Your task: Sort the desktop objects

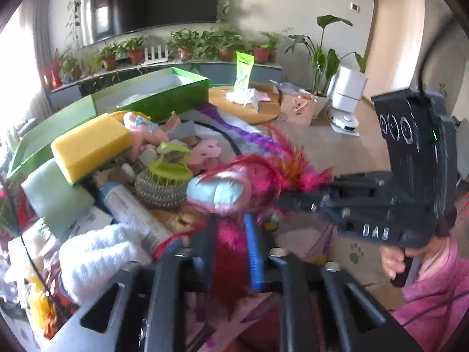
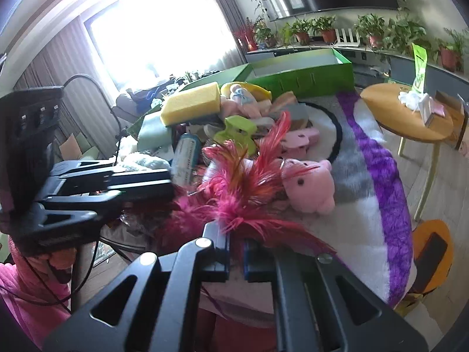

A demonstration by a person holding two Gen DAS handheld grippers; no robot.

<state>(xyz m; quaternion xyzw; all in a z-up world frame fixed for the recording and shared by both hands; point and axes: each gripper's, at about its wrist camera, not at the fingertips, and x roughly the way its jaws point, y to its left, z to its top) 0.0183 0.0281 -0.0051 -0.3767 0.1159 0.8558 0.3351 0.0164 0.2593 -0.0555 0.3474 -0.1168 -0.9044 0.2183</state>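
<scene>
right gripper (image 2: 236,259): pinching feather toy (image 2: 234,205) | left gripper (image 1: 231,249): spread, feathers between fingers | pink plush pig (image 2: 310,187): just right

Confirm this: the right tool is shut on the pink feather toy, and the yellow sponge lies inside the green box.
Not quite. The yellow sponge lies on the clutter pile in front of the green box, not inside it; the right wrist view shows this. The right tool is indeed shut on the pink feather toy.

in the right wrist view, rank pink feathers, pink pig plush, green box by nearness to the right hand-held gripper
1. pink feathers, just ahead of the right hand-held gripper
2. pink pig plush, ahead and to the right
3. green box, at the back of the pile
</scene>
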